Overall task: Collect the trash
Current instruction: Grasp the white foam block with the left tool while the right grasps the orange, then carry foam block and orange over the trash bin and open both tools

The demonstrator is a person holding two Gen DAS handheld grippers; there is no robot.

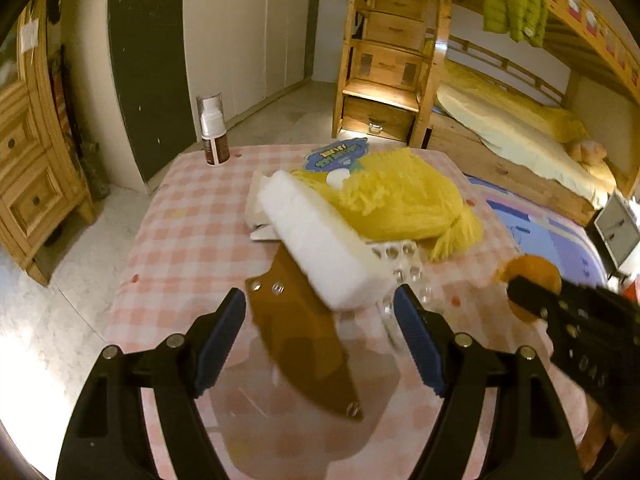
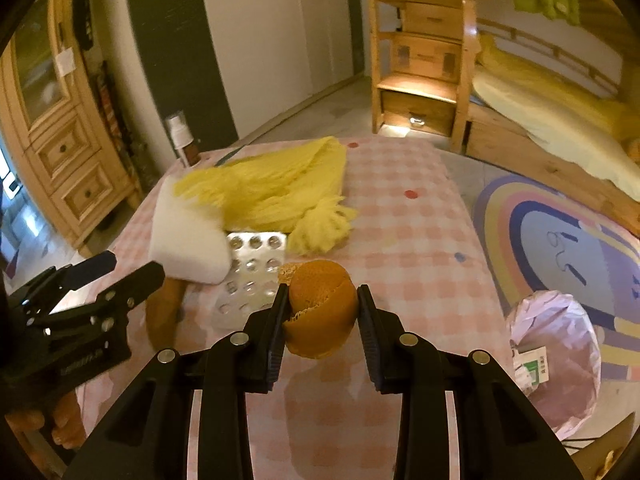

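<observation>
Orange peel (image 2: 322, 312) sat low in the middle of the frame, squeezed between the right gripper (image 2: 323, 334) fingers. It looked light, soft, easily crushed. The left gripper (image 1: 320, 344) gaped, holding nothing.

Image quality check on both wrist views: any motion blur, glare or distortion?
Left wrist: foam block and brown sheet smeared by motion blur; warm dim light, bright glare on floor; strong fisheye bending and dark corners. Right wrist: orange peel sharp between the right hand-held gripper pads; foam and yellow yarn blurred; same barrel distortion.
</observation>
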